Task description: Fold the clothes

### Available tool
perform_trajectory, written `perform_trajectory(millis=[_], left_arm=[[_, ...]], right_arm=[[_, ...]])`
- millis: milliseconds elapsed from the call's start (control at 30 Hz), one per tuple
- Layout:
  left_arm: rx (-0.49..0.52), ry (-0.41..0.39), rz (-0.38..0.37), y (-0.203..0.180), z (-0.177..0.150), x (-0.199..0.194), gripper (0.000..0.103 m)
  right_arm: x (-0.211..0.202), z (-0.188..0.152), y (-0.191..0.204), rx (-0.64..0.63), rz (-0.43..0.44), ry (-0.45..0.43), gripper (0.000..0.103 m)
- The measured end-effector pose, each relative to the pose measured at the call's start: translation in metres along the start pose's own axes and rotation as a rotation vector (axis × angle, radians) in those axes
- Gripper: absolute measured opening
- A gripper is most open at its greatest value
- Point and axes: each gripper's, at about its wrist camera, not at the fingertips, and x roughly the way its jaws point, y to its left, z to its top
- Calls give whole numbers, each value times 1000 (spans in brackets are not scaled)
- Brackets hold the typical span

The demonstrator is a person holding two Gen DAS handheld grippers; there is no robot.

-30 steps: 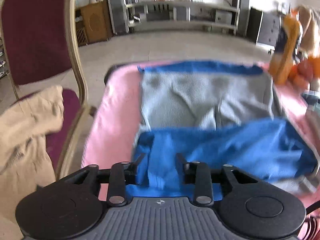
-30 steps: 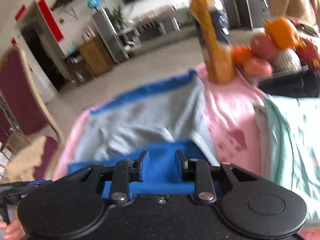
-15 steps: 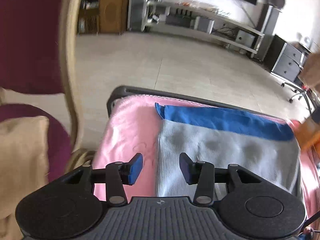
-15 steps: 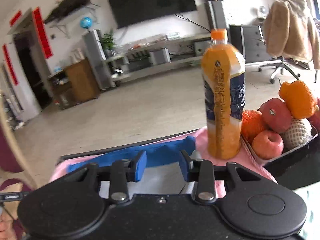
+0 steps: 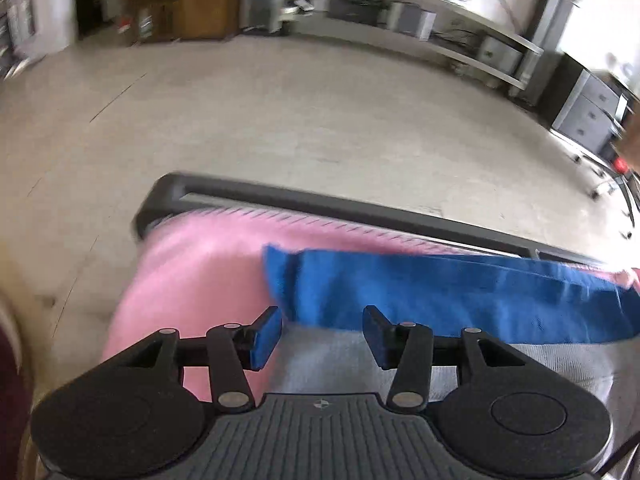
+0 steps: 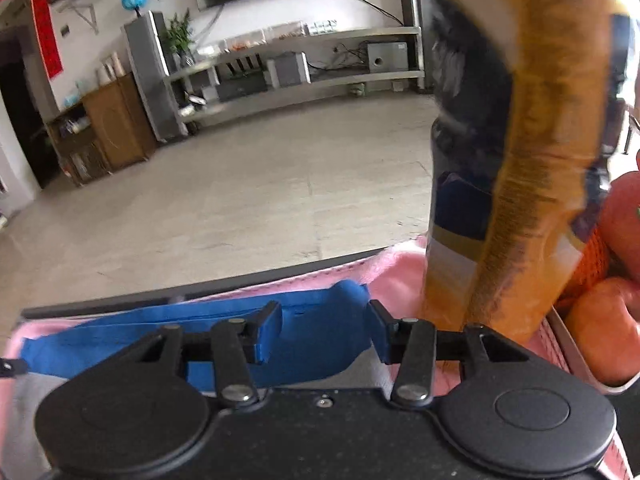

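Note:
A blue garment (image 5: 460, 294) with a grey ribbed inner side (image 5: 328, 356) lies flat on a pink cloth (image 5: 192, 276) that covers the table. Its blue far edge runs along the table's far side. My left gripper (image 5: 322, 334) hangs open over the garment's far left corner, nothing between its pads. My right gripper (image 6: 326, 332) is over the blue far right corner (image 6: 320, 320); its jaws are opening and the pads do not press the cloth.
A tall orange drink bottle (image 6: 532, 152) stands close to the right gripper's right finger. Fruit (image 6: 600, 328) in a tray lies beyond it. The table's dark far rim (image 5: 360, 204) borders open floor. A maroon chair edge (image 5: 8, 400) shows at the left.
Both grippers travelled from the garment's near blue fold to its far edge and sank lower. Both sets of jaws widened. The bottle now looms large beside the right gripper.

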Motion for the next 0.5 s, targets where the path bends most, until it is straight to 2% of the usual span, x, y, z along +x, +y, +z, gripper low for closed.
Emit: perform_trajectory(millis=[133,267,333,367,400,433,500], left_arm=[[43,-3,36,-9,1,14,40],[61,-37,87,-9,-3,17,34],[77,-53,119,-12,-5,16,17],[83,-63,130,-13,-6,13,3],[87,-73,138,-14,-6,10,3],[92,-84,146,-14,-6,7,3],[107,-130,165,-16,-7,-8,3]], right_arm=[[25,-1,5,-8,-63,27,45],[45,-5,3,25,-87,70,46],[54,-9,4,45,-80,101,46],[55,-11,4,44,-81,93,41],[53,-14,4,42,-84,77,31],[50,-15,5,41,-78,61,6],[36,-14,8,37,-65,9,4]])
